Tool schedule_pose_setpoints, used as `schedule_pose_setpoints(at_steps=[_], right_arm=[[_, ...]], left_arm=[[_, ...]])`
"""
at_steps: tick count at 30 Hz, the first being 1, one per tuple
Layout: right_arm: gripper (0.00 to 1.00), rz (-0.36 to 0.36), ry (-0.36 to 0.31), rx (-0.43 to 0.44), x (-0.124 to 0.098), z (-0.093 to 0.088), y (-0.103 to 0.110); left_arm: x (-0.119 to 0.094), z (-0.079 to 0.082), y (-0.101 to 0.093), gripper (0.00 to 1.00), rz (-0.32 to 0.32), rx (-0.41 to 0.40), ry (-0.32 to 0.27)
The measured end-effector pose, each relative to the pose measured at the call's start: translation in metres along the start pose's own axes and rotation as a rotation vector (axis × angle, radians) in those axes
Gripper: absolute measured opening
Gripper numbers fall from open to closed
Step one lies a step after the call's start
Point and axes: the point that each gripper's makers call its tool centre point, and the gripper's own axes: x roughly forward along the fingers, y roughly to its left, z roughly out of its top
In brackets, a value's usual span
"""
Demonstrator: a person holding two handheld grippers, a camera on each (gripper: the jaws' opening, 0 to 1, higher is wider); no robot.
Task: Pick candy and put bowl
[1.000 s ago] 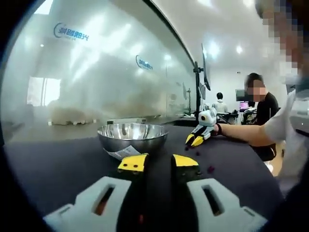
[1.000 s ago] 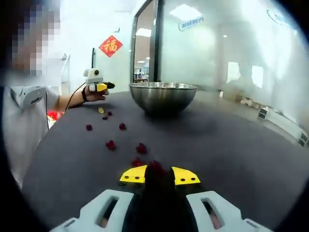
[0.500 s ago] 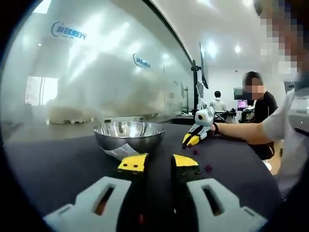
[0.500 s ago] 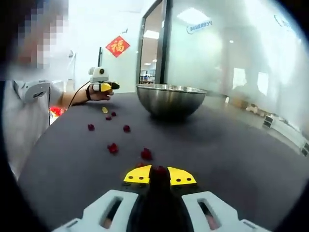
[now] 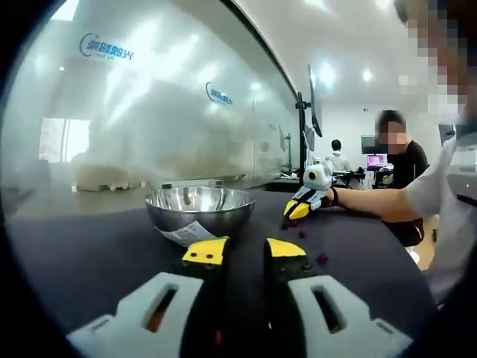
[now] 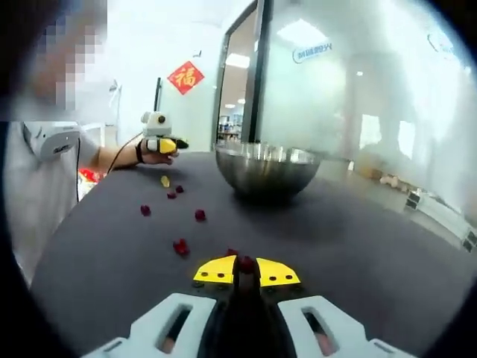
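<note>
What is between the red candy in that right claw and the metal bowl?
Nothing visible. The right claw holds a red candy, and bare dark table runs to the steel bowl; loose candies lie off left.

Ahead of my right gripper (image 6: 247,271), bare dark tabletop (image 6: 358,246) lies open up to the shiny steel bowl (image 6: 270,170); scattered red candies (image 6: 180,246) occupy the left side.

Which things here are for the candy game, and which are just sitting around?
For the job:
- red candy pinched in the right gripper
- loose candies on the table
- metal bowl
- left gripper, open

Just around:
- dark table
- red wall decoration
- monitor
- glass wall
</note>
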Motion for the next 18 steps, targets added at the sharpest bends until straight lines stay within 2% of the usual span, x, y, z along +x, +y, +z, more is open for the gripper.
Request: schedule_pose_setpoints(at_steps=[7,12,16,18], right_arm=[[0.03,0.023,-0.011,-0.082,0.014,0.056,-0.005],[0.03,0.033,0.015,-0.137,0.034,0.082,-0.017],[0.04,0.051,-0.012,-0.137,0.054,0.105,-0.028],[0.04,0.057,-0.013,-0.132,0.065,0.111,-0.031]], left_arm=[[0.002,-0.004,-0.004,0.13,-0.009,0.023,0.014],[0.005,-0.013,-0.01,0.13,-0.024,0.039,0.047],[0.006,-0.014,-0.014,0.13,-0.037,0.049,0.053],[0.007,-0.015,-0.016,0.13,-0.042,0.05,0.055]])
